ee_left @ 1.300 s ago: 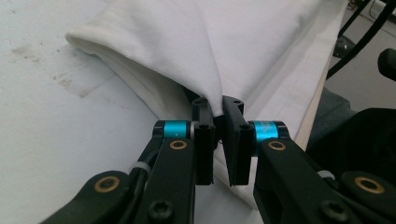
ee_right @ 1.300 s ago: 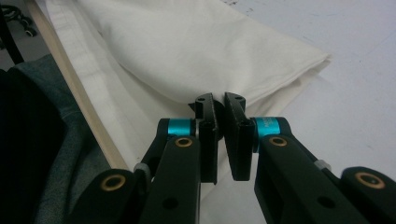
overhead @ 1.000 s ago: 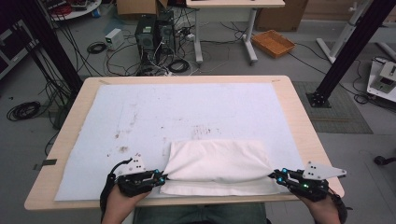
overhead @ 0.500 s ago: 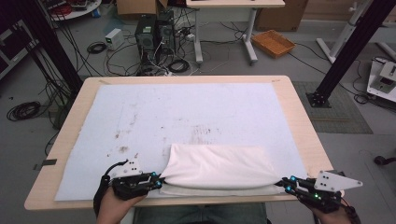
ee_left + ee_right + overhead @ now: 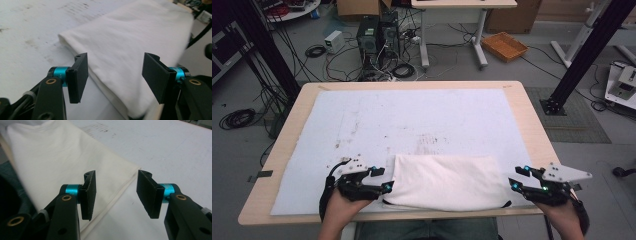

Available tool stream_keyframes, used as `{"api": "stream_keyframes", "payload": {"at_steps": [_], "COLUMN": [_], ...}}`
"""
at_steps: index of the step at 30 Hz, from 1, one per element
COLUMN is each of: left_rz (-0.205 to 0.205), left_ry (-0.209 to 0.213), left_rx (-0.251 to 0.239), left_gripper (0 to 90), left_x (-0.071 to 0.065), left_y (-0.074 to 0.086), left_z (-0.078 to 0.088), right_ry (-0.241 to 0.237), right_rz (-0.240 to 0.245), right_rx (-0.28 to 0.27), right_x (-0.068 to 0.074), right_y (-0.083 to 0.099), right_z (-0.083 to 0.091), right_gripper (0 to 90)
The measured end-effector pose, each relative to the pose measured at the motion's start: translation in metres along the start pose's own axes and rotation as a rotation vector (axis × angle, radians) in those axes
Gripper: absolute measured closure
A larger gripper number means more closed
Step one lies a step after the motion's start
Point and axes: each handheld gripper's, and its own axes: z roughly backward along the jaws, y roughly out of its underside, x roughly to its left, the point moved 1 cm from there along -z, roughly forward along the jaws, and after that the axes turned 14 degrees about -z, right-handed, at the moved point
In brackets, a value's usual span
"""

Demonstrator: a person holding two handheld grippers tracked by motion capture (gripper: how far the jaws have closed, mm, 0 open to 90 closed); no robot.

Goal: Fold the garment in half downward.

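Holding your left hand-held gripper point(image 5: 384, 179) just off the folded white cloth's point(image 5: 444, 181) left end, you have just been opening its jaws, and nothing sits between them. Your right hand-held gripper point(image 5: 514, 178), just beyond the cloth's right end, has likewise been opening and grips nothing. Between them, the cloth lies flat on the white sheet point(image 5: 412, 120) by the counter's point(image 5: 537, 130) near edge.

Folded cloth point(image 5: 446, 181) on sheet point(image 5: 412, 125) at table point(image 5: 532, 125) near edge, btwn left gripper point(image 5: 384, 179) & right gripper point(image 5: 515, 178)
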Motion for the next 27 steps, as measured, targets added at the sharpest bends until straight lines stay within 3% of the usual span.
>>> {"api": "stream_keyframes", "payload": {"at_steps": [5, 8, 10, 12, 16, 21, 23, 27], "left_rz": [0.050, 0.079, 0.117, 0.121, 0.087, 0.012, 0.005, -0.011], "left_ry": [-0.025, -0.073, -0.055, -0.055, -0.074, -0.066, -0.040, -0.054], "left_rx": [0.043, 0.097, 0.103, 0.091, 0.110, 0.150, 0.146, 0.134], "left_gripper": [36.9, 36.9, 37.1, 37.7, 47.4, 72.5, 84.1, 85.9], "left_x": [0.027, 0.042, 0.048, 0.051, 0.048, 0.037, 0.036, 0.035], "left_y": [-0.007, -0.007, -0.006, -0.005, -0.005, -0.008, -0.009, -0.010], "left_z": [-0.032, -0.050, -0.058, -0.065, -0.064, -0.065, -0.066, -0.065], "right_ry": [0.007, 0.004, 0.010, 0.010, 0.010, -0.027, -0.029, -0.018], "right_rz": [-0.052, -0.085, -0.113, -0.131, -0.120, -0.070, -0.066, -0.032], "right_rx": [0.041, 0.091, 0.138, 0.194, 0.194, 0.202, 0.206, 0.183], "right_x": [-0.024, -0.034, -0.042, -0.046, -0.048, -0.041, -0.041, -0.042], "right_y": [-0.022, -0.025, -0.024, -0.022, -0.019, -0.018, -0.018, -0.020], "right_z": [-0.045, -0.070, -0.084, -0.093, -0.093, -0.094, -0.093, -0.092], "right_gripper": [49.4, 49.9, 50.0, 51.2, 64.8, 85.7, 87.4, 88.6]}}
